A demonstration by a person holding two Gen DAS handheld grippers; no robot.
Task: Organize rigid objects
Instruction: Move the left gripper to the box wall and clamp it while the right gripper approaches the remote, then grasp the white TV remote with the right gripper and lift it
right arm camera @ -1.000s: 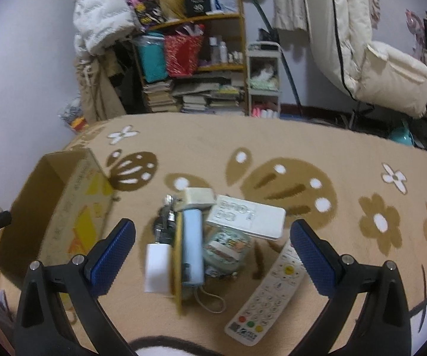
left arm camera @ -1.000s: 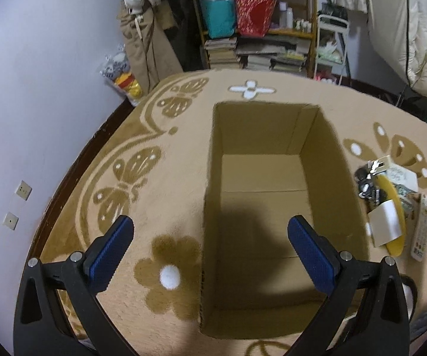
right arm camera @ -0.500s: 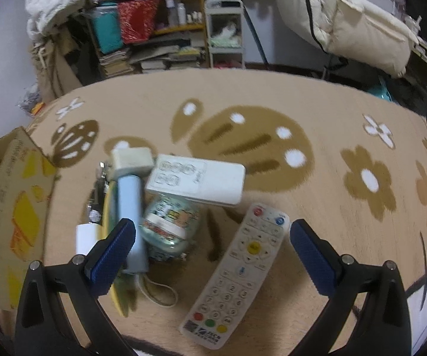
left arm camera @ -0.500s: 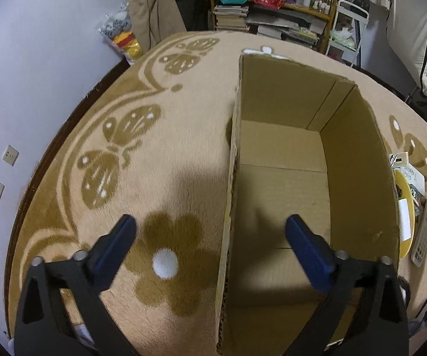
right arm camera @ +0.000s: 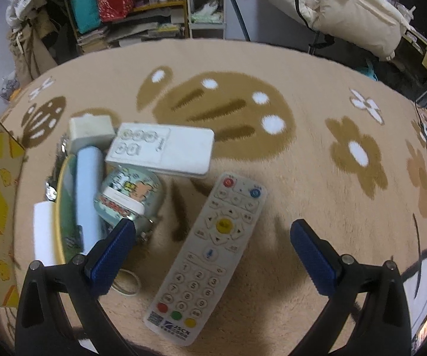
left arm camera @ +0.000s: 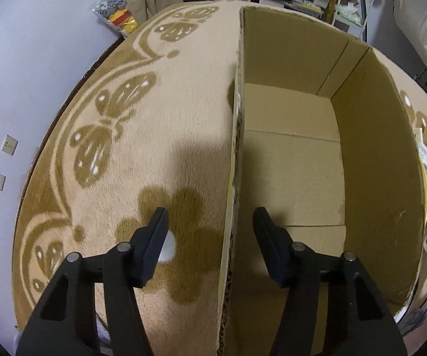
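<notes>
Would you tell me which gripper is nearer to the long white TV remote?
Right. The right gripper hovers open directly over the remote; the left gripper straddles the cardboard box wall, away from it.

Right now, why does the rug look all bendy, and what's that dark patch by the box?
Left wrist view: the fisheye lens curves the rug; the dark patch is a shadow beside the cardboard box. Right wrist view: the TV remote is sharp, the pale blue tube slightly blurred.

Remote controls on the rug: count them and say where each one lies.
2. The long TV remote lies between the right gripper's open fingers; the flat white remote sits beyond it, resting on the pile. Others may be hidden underneath.
</notes>
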